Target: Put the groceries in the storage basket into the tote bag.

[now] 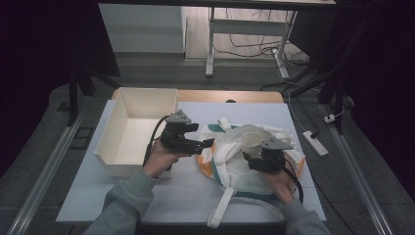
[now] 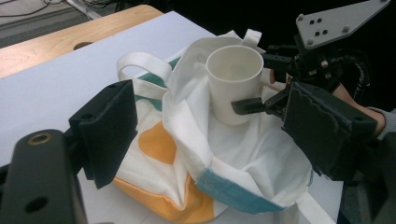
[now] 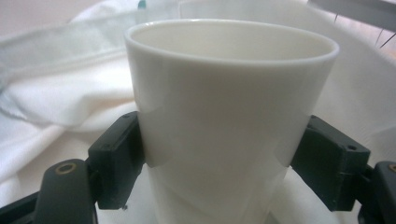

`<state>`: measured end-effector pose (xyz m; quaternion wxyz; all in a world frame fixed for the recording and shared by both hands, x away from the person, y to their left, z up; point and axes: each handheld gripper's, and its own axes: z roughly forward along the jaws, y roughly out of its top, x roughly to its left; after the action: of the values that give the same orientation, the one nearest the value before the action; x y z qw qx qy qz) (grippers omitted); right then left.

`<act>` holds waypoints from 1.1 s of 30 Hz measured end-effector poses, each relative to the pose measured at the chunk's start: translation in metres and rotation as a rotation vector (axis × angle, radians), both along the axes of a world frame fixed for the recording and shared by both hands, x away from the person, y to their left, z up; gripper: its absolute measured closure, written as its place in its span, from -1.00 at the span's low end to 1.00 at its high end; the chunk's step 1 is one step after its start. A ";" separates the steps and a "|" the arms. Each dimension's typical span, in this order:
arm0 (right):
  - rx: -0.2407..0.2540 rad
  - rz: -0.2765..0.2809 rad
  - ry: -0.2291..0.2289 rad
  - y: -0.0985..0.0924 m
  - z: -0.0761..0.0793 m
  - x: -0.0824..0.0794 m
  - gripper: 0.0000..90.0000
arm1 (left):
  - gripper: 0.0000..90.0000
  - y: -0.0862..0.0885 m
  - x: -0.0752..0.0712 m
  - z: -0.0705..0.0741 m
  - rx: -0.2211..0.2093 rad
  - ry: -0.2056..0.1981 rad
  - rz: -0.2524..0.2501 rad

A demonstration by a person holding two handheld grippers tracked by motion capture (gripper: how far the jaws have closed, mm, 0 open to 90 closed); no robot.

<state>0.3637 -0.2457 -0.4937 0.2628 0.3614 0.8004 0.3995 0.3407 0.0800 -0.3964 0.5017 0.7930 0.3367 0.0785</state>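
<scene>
Right gripper (image 3: 212,158): we clamp the white cup (image 3: 224,107) upright between both jaws.
Cup's place: above the open tote bag (image 1: 235,166).
Left gripper (image 2: 215,135): our jaws apart around the bag's edge.

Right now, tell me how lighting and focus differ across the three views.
High view: dim, dark vignetted corners, table evenly lit. Left gripper view: cup and bag sharp, near jaws soft. Right gripper view: cup bright and hazy, cloth behind blurred.
</scene>
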 end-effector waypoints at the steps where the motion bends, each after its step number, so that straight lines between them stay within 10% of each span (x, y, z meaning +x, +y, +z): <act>1: -0.007 0.005 0.006 0.000 -0.002 -0.001 -0.51 | -0.60 0.000 0.000 0.000 -0.001 0.000 0.001; 14: -0.004 -0.017 0.079 -0.011 -0.002 -0.008 -0.51 | -0.60 0.004 0.000 0.001 -0.004 -0.001 0.004; 33: -0.017 -0.003 0.063 -0.008 -0.002 -0.003 -0.63 | -0.60 0.002 0.000 -0.001 0.006 0.001 -0.002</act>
<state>0.3605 -0.2533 -0.4954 0.2412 0.3728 0.8112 0.3806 0.3411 0.0822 -0.3971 0.4991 0.7950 0.3357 0.0785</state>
